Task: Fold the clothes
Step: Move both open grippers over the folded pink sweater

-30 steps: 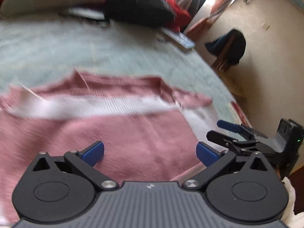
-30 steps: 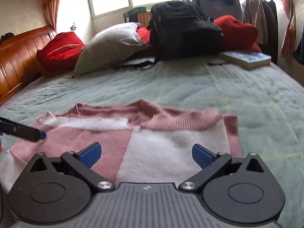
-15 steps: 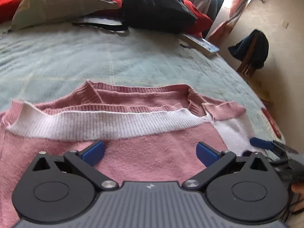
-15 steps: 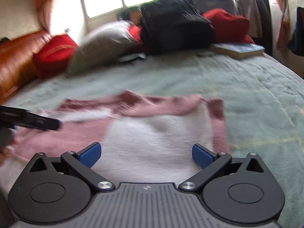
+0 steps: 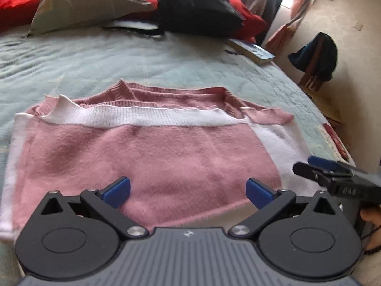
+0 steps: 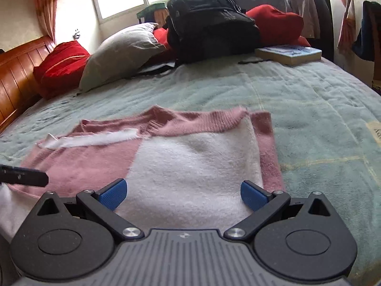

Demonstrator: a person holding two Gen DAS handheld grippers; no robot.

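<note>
Pink-and-white knitted sweater (image 5: 152, 152) lies partly folded on a pale green bedspread (image 6: 309, 100), just ahead of the left gripper (image 5: 188, 190) and, beside it, the right gripper (image 6: 183, 194), both spread wide and empty.

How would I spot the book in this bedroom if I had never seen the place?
Start at the big bed with the pale green cover and look to its far end, where a black backpack stands among pillows. Just right of the backpack, flat on the cover, lies the book. It is the only flat, hard-edged thing there, with a light blue cover; its neighbours are all soft and bulky.
</note>
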